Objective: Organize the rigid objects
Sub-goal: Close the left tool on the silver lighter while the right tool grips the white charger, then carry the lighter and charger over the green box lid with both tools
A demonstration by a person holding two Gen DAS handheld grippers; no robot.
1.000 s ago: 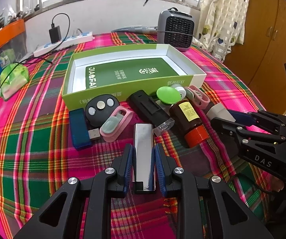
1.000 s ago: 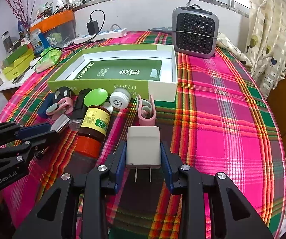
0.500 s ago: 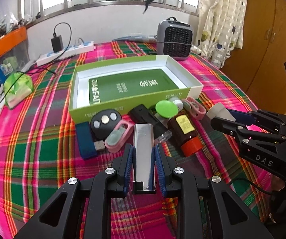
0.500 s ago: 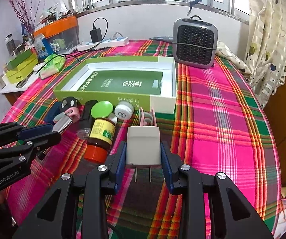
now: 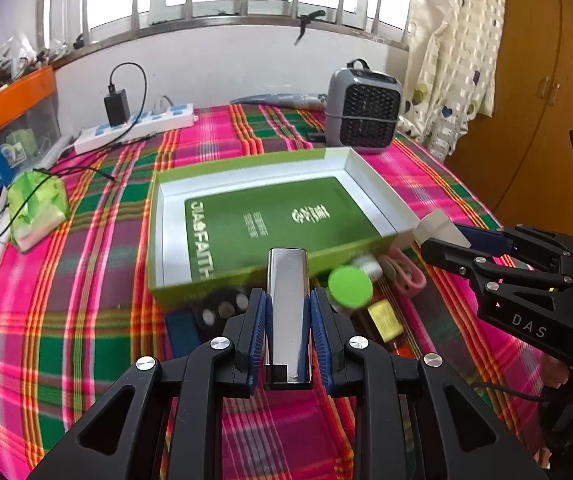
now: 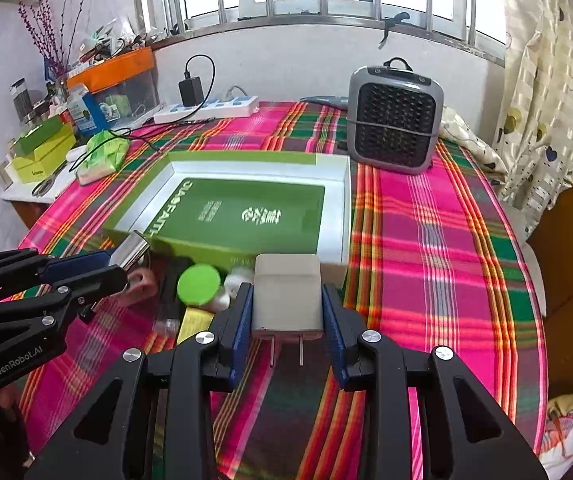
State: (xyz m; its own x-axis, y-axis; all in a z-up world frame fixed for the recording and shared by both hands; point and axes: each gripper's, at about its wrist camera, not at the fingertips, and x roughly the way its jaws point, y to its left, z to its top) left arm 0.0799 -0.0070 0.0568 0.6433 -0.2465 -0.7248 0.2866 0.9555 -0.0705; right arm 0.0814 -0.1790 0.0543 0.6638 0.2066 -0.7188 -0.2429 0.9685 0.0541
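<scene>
My left gripper (image 5: 288,312) is shut on a silver metal bar (image 5: 287,304), held above the table just before the near wall of the open green box (image 5: 174,284). My right gripper (image 6: 287,312) is shut on a white plug adapter (image 6: 287,292), prongs toward me, before the box (image 6: 344,208) near its right corner. Each gripper shows in the other's view: right (image 5: 446,236), left (image 6: 126,256). Below lie a green-lidded jar (image 5: 349,286), a brown bottle (image 5: 384,320), a black key fob (image 5: 222,306), a blue stick (image 5: 182,330) and pink clips (image 5: 404,270).
A grey heater (image 6: 394,120) stands behind the box at the right. A power strip (image 5: 134,130) with a black charger lies at the back left. A green packet (image 5: 36,204) and storage bins sit at the left edge. The plaid table drops off at the right.
Both grippers have risen and moved forward toward the box with their objects held. The loose items on the cloth now lie under and just ahead of the fingers.
</scene>
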